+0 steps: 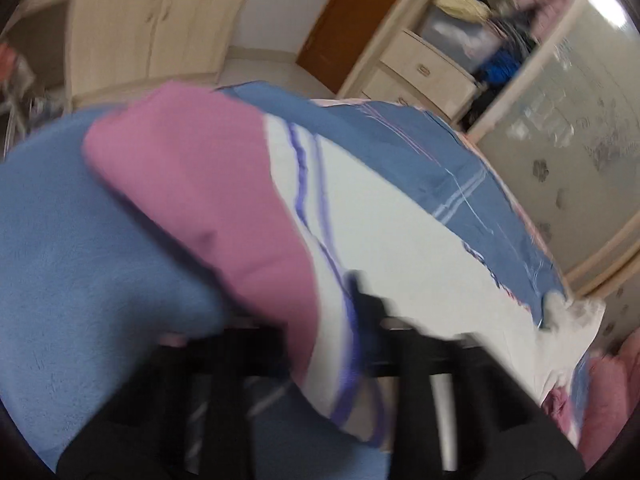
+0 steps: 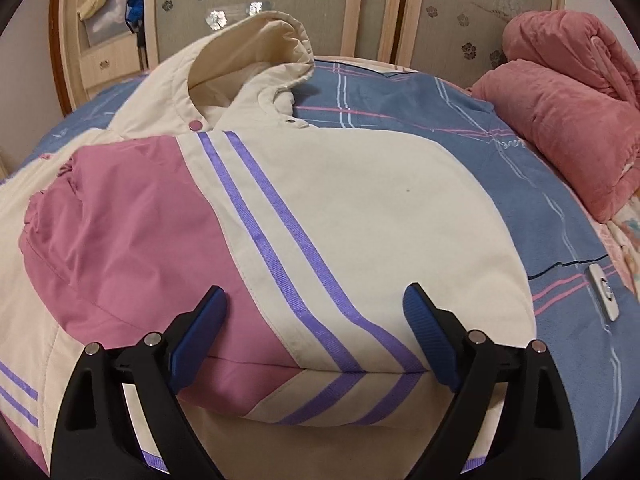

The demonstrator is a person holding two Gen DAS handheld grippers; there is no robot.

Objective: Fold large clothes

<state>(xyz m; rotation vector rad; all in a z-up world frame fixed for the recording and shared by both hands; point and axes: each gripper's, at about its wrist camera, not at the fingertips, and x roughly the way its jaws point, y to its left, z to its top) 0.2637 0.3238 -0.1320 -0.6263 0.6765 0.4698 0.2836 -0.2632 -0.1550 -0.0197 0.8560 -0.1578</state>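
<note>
A large cream jacket (image 2: 360, 200) with a pink panel (image 2: 132, 240) and purple stripes lies spread on the bed, hood at the far end and near hem folded over. My right gripper (image 2: 315, 290) hovers open over that folded hem, with its blue pads (image 2: 424, 320) wide apart and nothing pinched between them. The left wrist view is blurred. There the jacket (image 1: 400, 240) rises toward the camera, and its pink and striped cloth runs down between the black fingers of my left gripper (image 1: 332, 320), which looks shut on it.
A blue plaid sheet (image 2: 460, 140) covers the bed. A rolled pink blanket (image 2: 560, 120) lies at its right, with a small white device (image 2: 604, 292) near it. Wardrobe doors (image 2: 460, 8) stand behind. Drawers (image 1: 420, 68) and blue fleece cloth (image 1: 80, 260) show in the left wrist view.
</note>
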